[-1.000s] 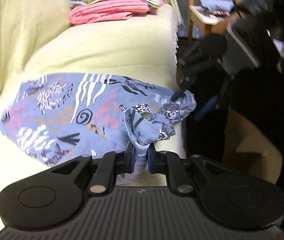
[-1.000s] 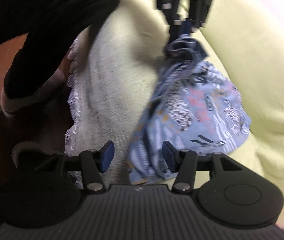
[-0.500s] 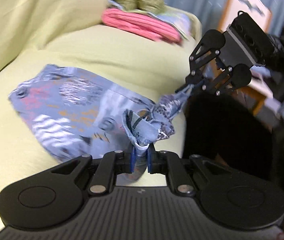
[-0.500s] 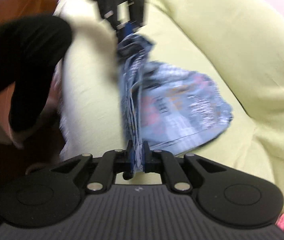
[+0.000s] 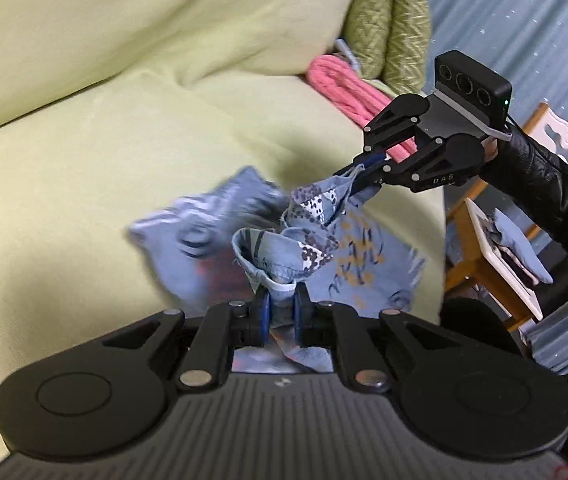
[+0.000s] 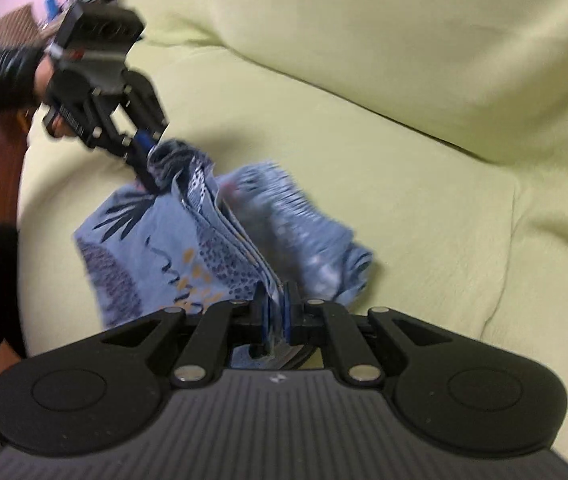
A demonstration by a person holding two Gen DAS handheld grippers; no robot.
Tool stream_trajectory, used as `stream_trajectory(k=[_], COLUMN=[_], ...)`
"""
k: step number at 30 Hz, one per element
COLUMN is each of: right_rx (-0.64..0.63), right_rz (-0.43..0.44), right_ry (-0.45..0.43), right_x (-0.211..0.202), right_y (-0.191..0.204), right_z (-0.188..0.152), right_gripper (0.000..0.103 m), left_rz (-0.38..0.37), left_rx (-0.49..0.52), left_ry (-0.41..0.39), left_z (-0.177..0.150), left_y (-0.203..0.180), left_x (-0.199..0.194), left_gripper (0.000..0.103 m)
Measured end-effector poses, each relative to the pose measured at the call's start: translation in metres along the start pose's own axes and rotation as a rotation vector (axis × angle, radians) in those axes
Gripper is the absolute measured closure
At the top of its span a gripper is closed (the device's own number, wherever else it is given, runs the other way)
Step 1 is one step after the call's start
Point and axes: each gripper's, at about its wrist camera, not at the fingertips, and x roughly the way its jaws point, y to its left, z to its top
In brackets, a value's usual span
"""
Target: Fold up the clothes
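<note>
We held the blue patterned garment (image 5: 323, 248) by two bunched corners, lifted off the pale green sofa (image 5: 84, 184) at the centre of both views. Our left gripper (image 5: 282, 312) had its jaws nearly closed, pinching a gathered wad of cloth; our right gripper (image 6: 274, 312), at lower centre of its own view, had its jaws almost shut on layered edges. The lower part of the cloth was blurred. We judged this the carrying-over stage of a fold. Next we needed to lay the cloth flat on the seat, edges aligned, before releasing.
</note>
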Motion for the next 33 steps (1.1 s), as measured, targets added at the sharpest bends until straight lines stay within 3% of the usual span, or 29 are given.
stream_trajectory(k=[7,10,14,15,18,21,25,28,31,33], right_rx=[0.131,0.208,0.322,0.361,0.482,0.473,0.313,0.210,0.141,0.095], right_rz=[0.025,0.034,0.034,-0.002,-0.122,-0.276,-0.382,-0.427,-0.430,-0.431], right_ry=[0.022,-0.009,-0.071,-0.096,-0.173,-0.251,-0.359,-0.430,-0.382,-0.348], right_x=[0.043,0.048,0.047,0.042,0.025,-0.011,-0.042,-0.039,-0.010,0.011], right_y=[-0.039,-0.046,-0.055,-0.057,-0.065,-0.037,0.052,0.122,0.156,0.179], right_z=[-0.004,-0.014,-0.033,-0.037,-0.049,-0.058,-0.071,-0.081,-0.093,-0.100], right_gripper=[0.098,0.097,0.091,0.086,0.083,0.083,0.083,0.083,0.083,0.084], left_rz=[0.010,0.015,0.029,0.043,0.133,0.237,0.383,0.413,0.439,0.497], left_rx=[-0.089,-0.120,-0.177,-0.207,-0.262,-0.258,-0.204,-0.163,-0.066,0.022], left_ry=[-0.031,-0.045,-0.082,-0.101,-0.154,-0.223,-0.300,-0.330,-0.285,-0.215], left_z=[-0.002,-0.008,-0.017,-0.020,-0.026,-0.030,-0.034,-0.039,-0.049,-0.058], left_y=[0.046,0.055,0.063,0.066,0.067,0.049,0.002,-0.046,-0.087,-0.102], left_x=[0.013,0.017,0.015,0.012,-0.001,-0.021,-0.042,-0.031,0.005,0.032], left_gripper=[0.093,0.092,0.083,0.082,0.068,0.072,0.072,0.071,0.071,0.071])
